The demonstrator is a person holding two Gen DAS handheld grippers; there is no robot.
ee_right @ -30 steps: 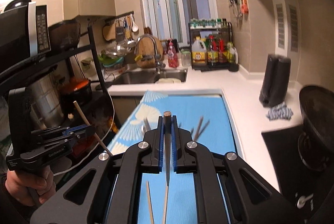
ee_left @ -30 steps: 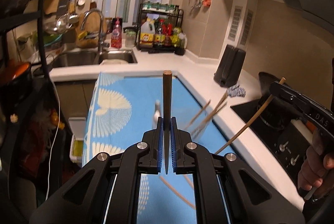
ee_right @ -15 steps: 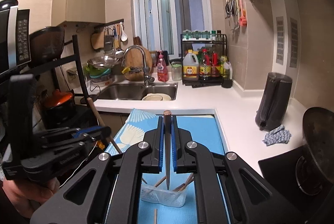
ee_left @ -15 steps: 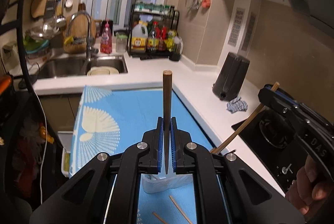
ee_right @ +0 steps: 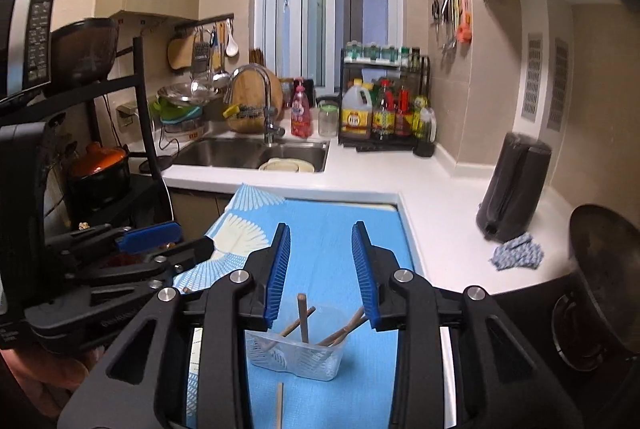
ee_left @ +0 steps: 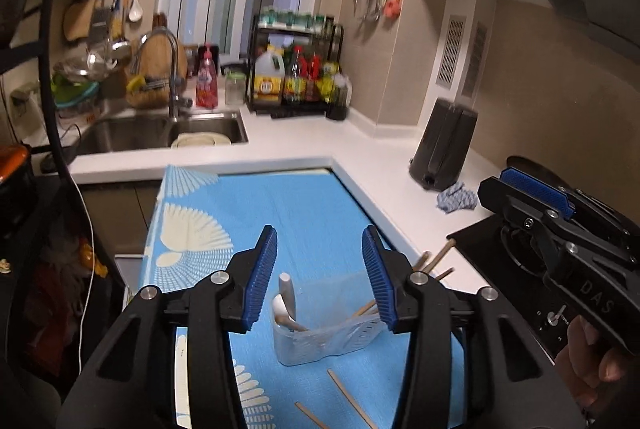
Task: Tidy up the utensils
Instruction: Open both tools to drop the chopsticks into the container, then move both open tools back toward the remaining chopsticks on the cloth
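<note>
While both tools gape empty, chopsticks (ee_right: pixel 303 317) lean upward in the clear holder (ee_right: pixel 296 357).

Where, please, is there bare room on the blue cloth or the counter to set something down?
The blue cloth is bare from the clear holder to the white counter. That counter is bare between sink and black canister. It is crowded near the holder, where loose chopsticks lie.

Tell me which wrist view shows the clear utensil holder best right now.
The right wrist view: the clear utensil holder sits whole between the fingers, its rim and the chopsticks inside plain. In the left wrist view the holder is partly cut off by the right-hand finger.
</note>
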